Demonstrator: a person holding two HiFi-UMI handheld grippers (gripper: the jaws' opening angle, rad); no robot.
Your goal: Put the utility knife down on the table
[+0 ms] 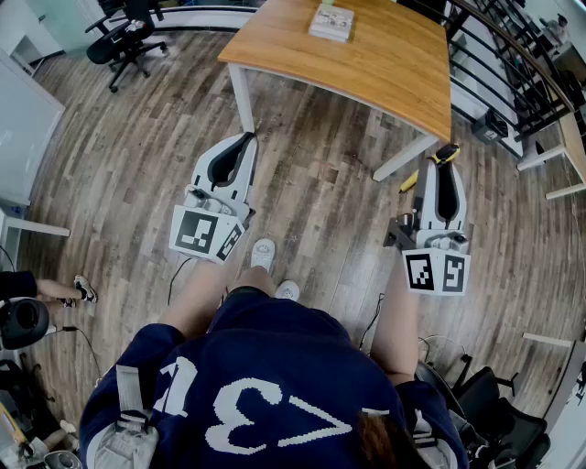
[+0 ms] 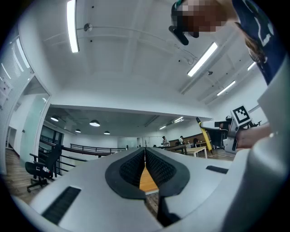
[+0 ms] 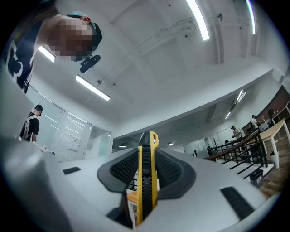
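Note:
I stand on a wood floor in front of a wooden table (image 1: 385,64). My right gripper (image 1: 446,161) is shut on a yellow and black utility knife (image 1: 446,153), held in the air short of the table's near right corner. In the right gripper view the knife (image 3: 147,181) stands upright between the ribbed pads and pokes past the gripper's (image 3: 147,147) tips. My left gripper (image 1: 248,138) hangs near the table's left leg, shut with nothing in it. In the left gripper view its (image 2: 145,152) tips meet, and the knife (image 2: 205,137) shows at the far right.
A small book (image 1: 331,22) lies at the table's far edge. A black office chair (image 1: 124,41) stands at the back left and a black railing (image 1: 513,73) runs along the right. My shoes (image 1: 265,253) are on the floor below. Cables and another chair (image 1: 494,412) sit at the lower right.

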